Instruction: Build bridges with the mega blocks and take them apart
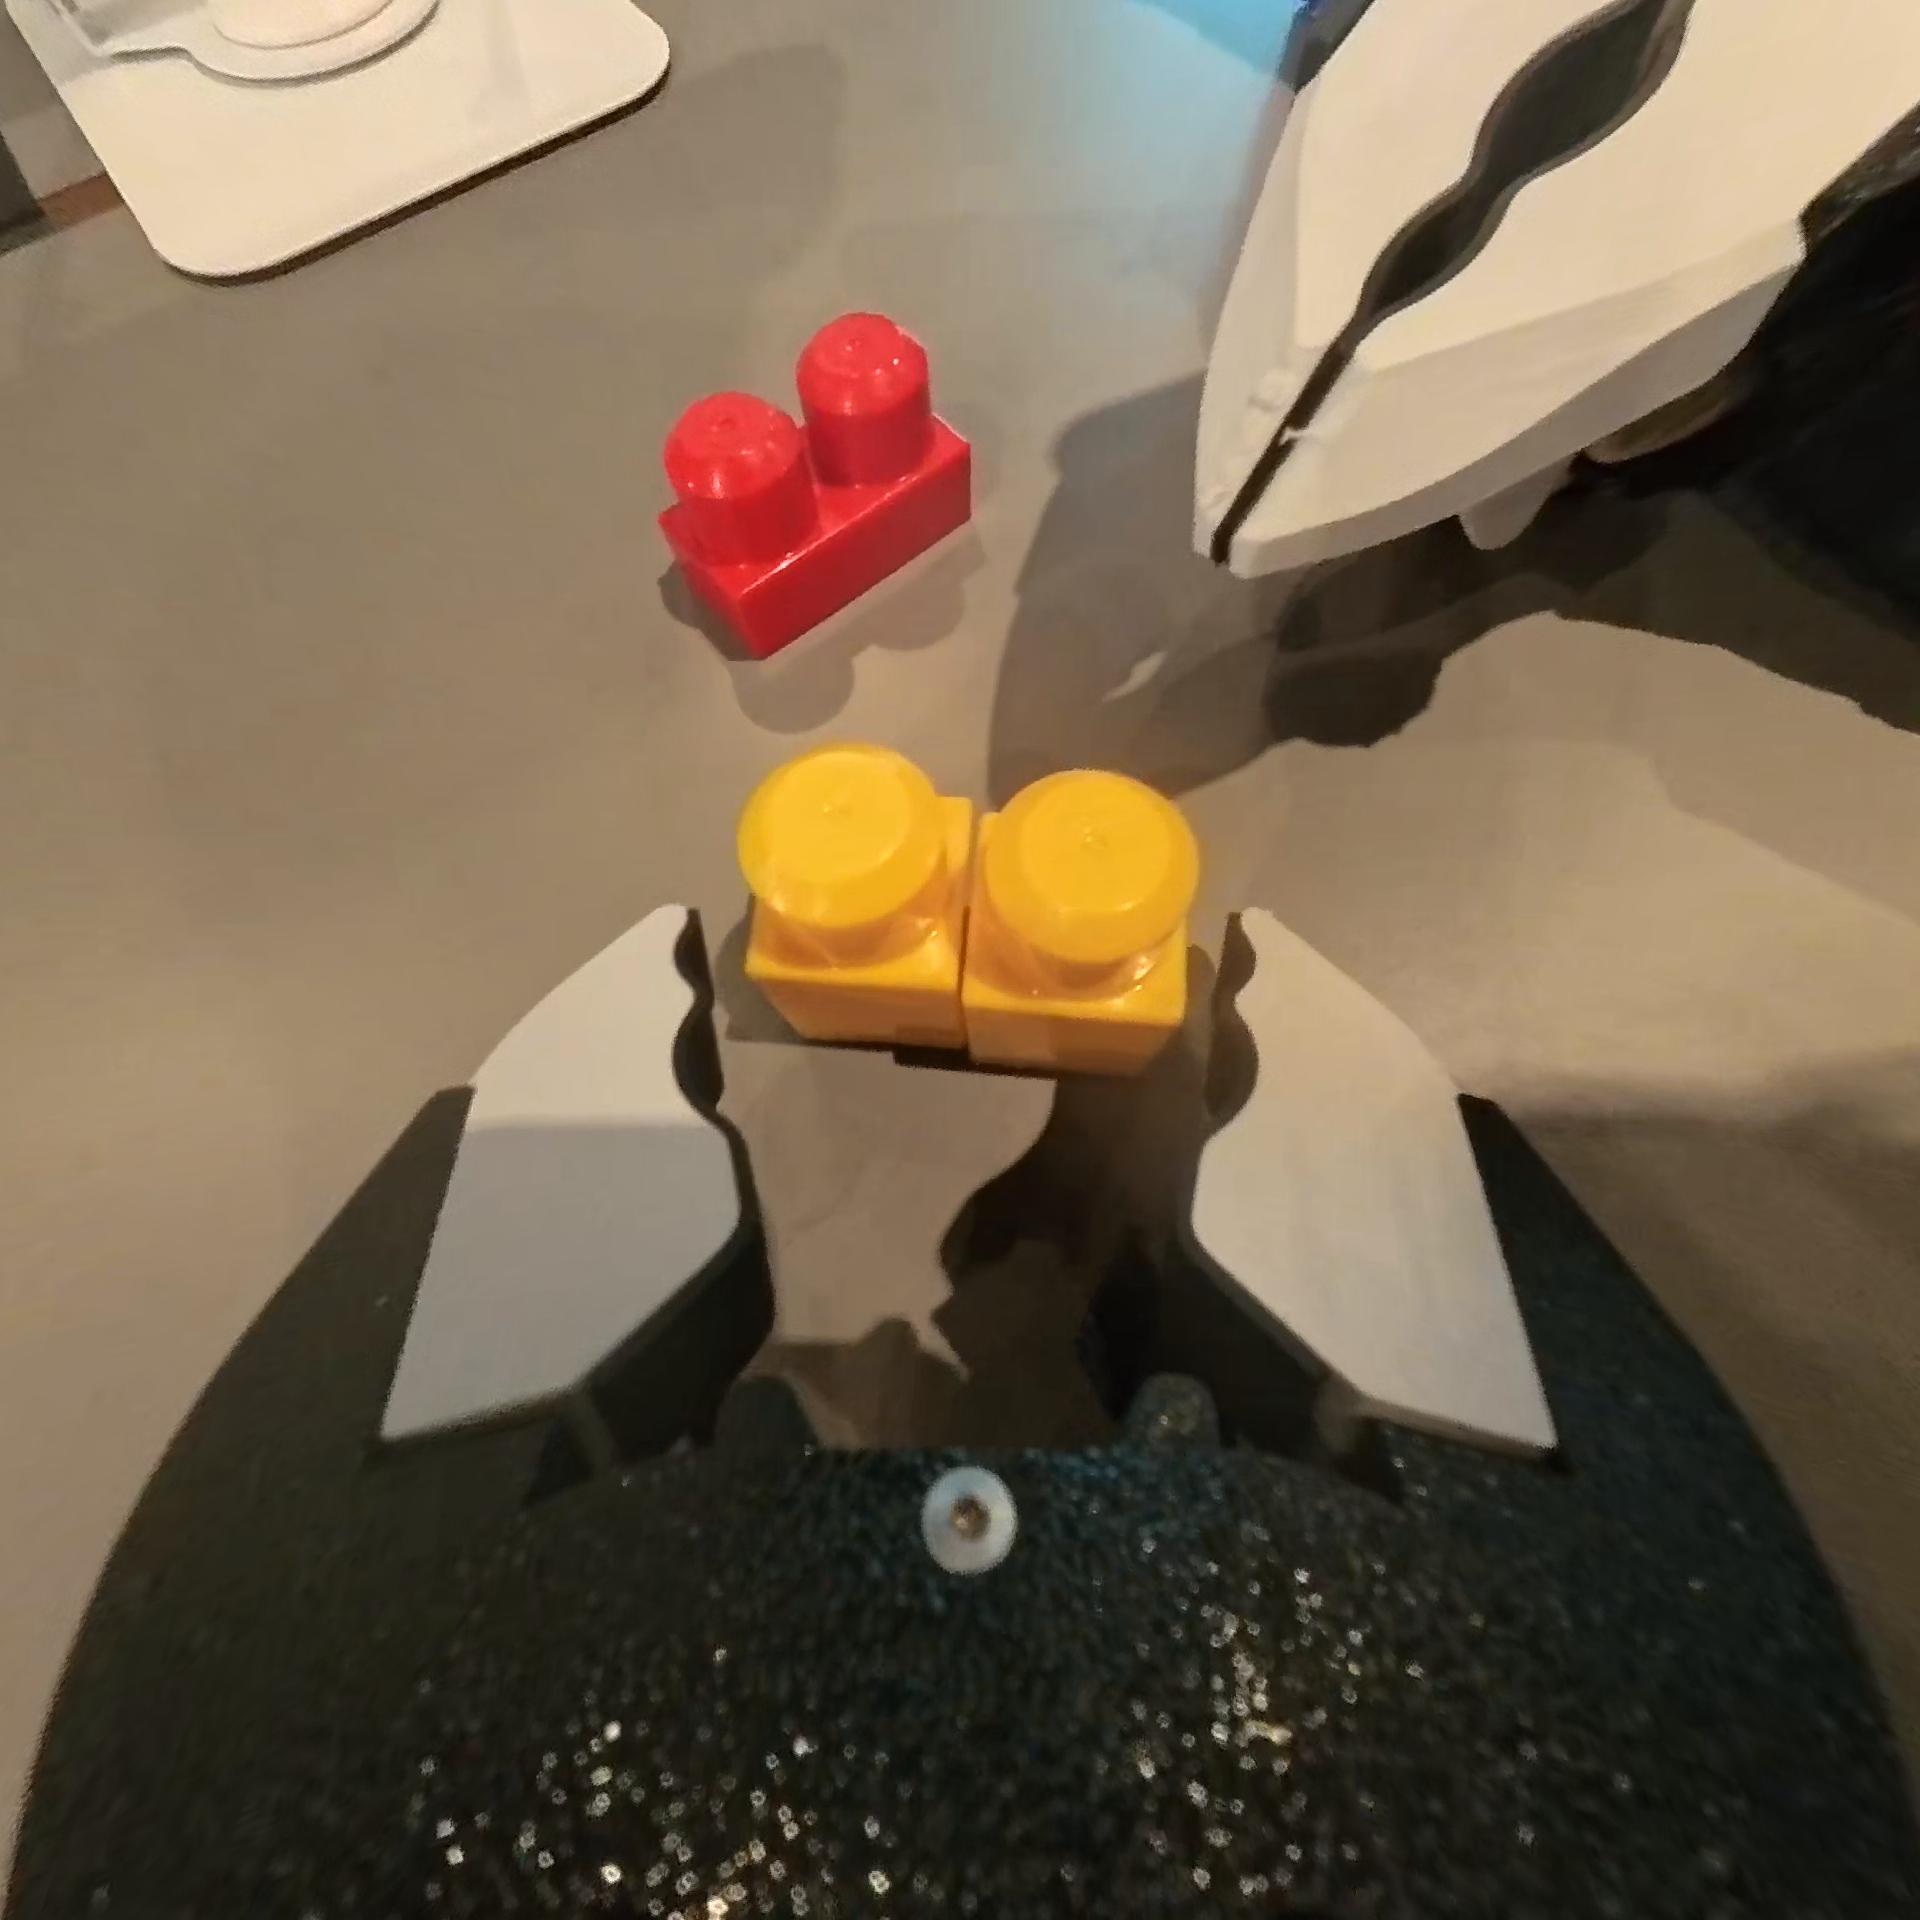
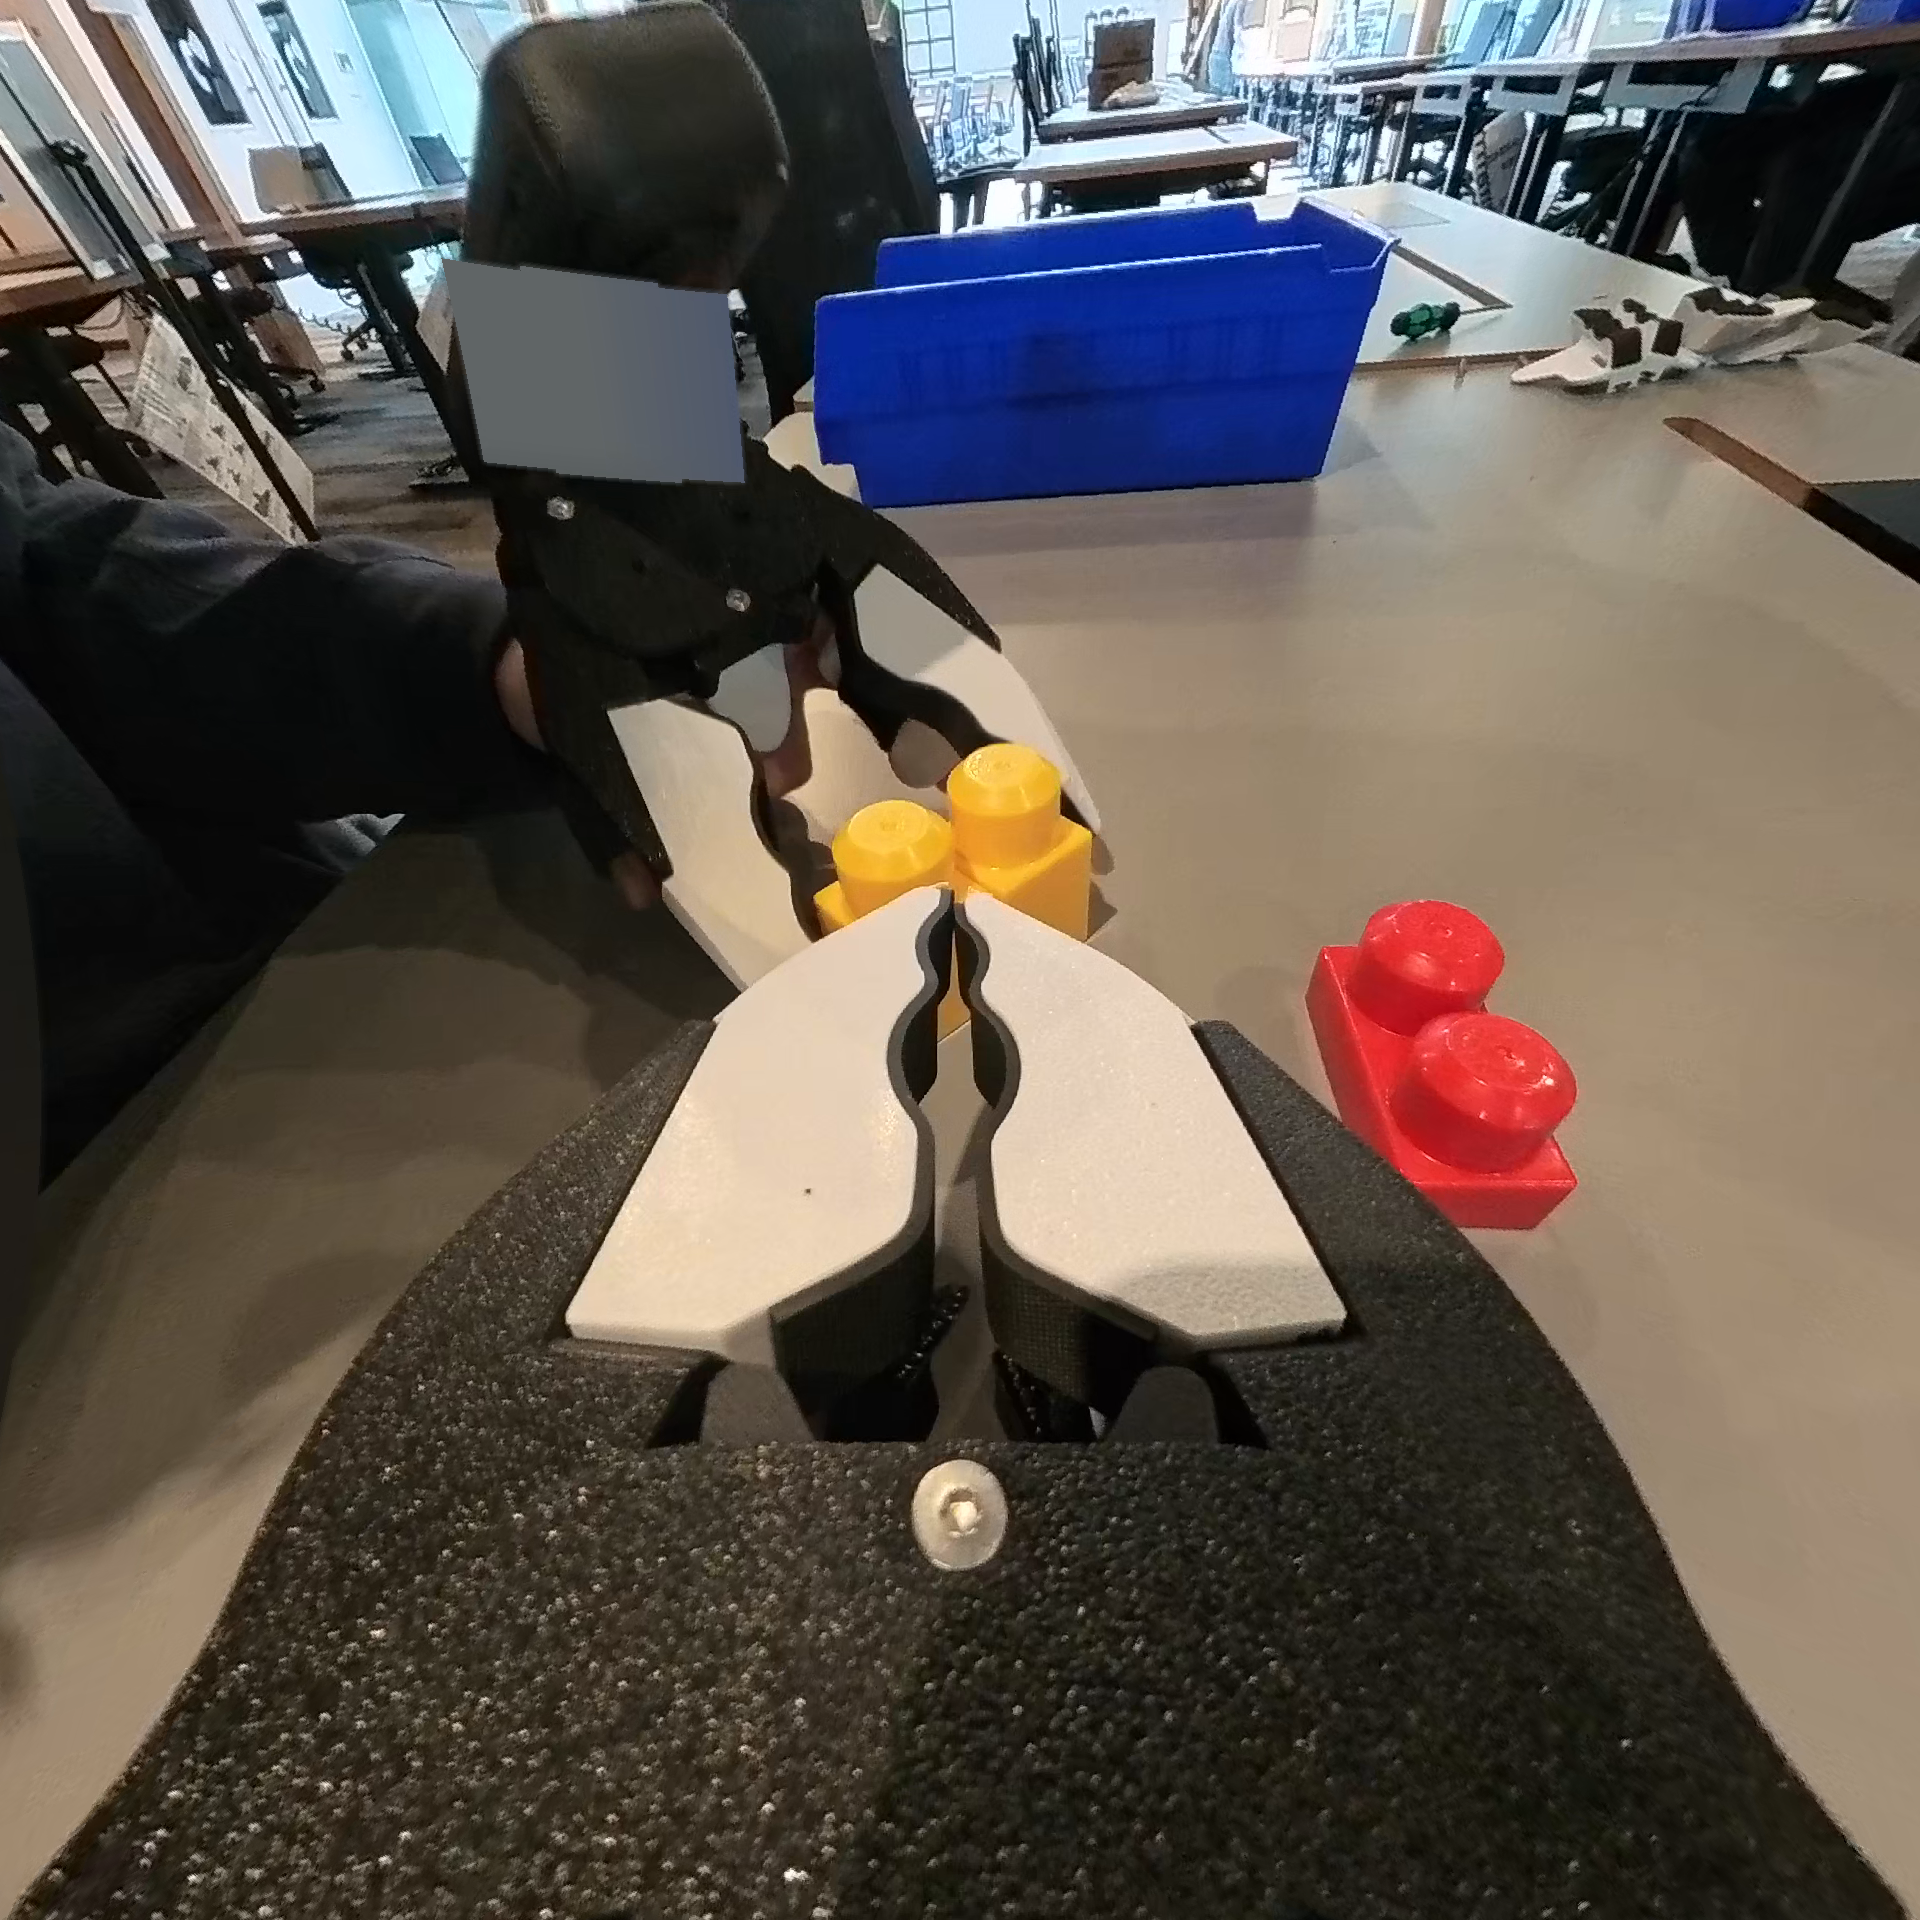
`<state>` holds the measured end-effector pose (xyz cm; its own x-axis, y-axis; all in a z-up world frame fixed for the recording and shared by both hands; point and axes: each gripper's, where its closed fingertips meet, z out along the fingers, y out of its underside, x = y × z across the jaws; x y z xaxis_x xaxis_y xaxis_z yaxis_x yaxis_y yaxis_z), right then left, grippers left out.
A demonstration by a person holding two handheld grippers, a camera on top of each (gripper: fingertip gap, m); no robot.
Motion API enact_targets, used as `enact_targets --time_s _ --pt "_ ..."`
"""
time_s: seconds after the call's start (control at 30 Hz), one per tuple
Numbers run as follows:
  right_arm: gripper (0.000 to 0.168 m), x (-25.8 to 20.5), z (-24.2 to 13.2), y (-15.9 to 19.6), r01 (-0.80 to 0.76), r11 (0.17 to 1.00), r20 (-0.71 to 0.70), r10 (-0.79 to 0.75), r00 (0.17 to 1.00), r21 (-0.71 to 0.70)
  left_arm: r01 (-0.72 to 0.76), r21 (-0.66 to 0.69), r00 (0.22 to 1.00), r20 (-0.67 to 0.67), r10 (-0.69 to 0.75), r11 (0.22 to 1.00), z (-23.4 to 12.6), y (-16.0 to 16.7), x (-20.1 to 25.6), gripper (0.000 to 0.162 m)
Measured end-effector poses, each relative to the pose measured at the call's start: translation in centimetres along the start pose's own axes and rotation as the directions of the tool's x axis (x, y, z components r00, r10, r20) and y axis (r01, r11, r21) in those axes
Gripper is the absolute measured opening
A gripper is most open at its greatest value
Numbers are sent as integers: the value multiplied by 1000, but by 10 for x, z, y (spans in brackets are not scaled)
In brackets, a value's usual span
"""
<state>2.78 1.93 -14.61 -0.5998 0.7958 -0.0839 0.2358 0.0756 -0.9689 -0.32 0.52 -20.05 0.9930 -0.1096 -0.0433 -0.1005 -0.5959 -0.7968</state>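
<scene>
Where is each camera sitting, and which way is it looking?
Left wrist view: sits on the left claw, looking down at two yellow blocks between its open fingers.
Right wrist view: sits on the right claw, fingers shut, looking across the table towards a blue bin; a dark sleeve shows.
Both show the yellow blocks, the red block and the other claw.

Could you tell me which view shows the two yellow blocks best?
The left wrist view: both yellow blocks sit side by side, unobstructed, between the open left hand-held gripper. In the right wrist view, the shut right hand-held gripper partly hides them.
</scene>
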Motion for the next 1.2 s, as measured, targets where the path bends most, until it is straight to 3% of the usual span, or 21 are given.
enact_targets --time_s 1.2 --pt "0 -2 -1 -1 -25 1000 22 25 999 10 -64 -42 998 17 65 997 8 4 0 79"
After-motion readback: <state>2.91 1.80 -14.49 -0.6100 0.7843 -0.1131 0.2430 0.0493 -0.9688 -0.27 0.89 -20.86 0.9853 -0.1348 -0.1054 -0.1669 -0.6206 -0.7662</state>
